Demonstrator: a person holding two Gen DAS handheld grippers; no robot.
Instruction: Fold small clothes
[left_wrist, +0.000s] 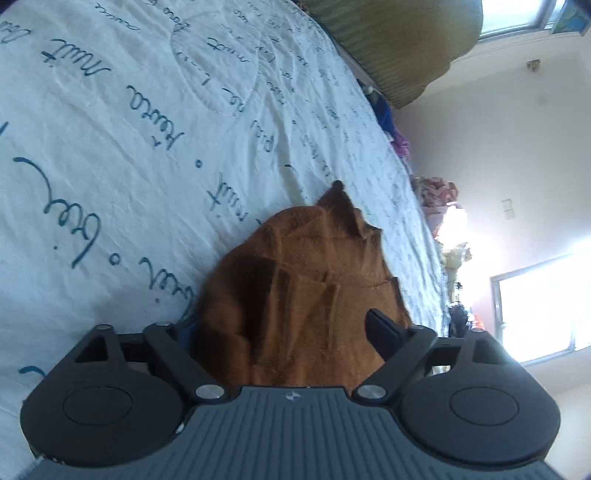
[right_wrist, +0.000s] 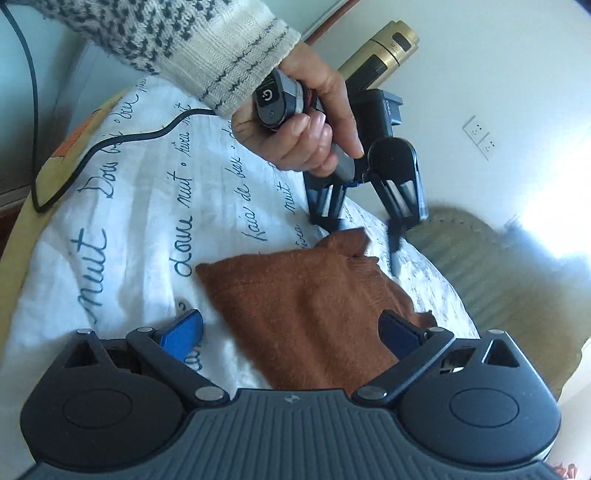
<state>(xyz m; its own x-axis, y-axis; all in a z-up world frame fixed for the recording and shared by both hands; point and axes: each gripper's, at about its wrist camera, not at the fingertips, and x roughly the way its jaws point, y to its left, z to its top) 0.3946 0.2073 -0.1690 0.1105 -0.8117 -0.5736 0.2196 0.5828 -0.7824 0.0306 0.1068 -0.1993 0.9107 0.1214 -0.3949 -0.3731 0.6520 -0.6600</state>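
Note:
A small rust-brown knitted garment lies folded on a white bedspread with blue script. My right gripper is open, its blue pads apart, and the garment's near edge lies between them. My left gripper, held in a hand with a knitted sleeve, is open with its fingers apart at the garment's far corner. In the left wrist view the garment fills the space between the fingers of the left gripper; the left finger is hidden by cloth and the right finger stands clear.
A black cable runs across the bedspread at the left. A green-yellow ribbed pillow lies at the bed's right edge; it also shows in the left wrist view. Piled clothes sit beyond the bed. A bright window is behind.

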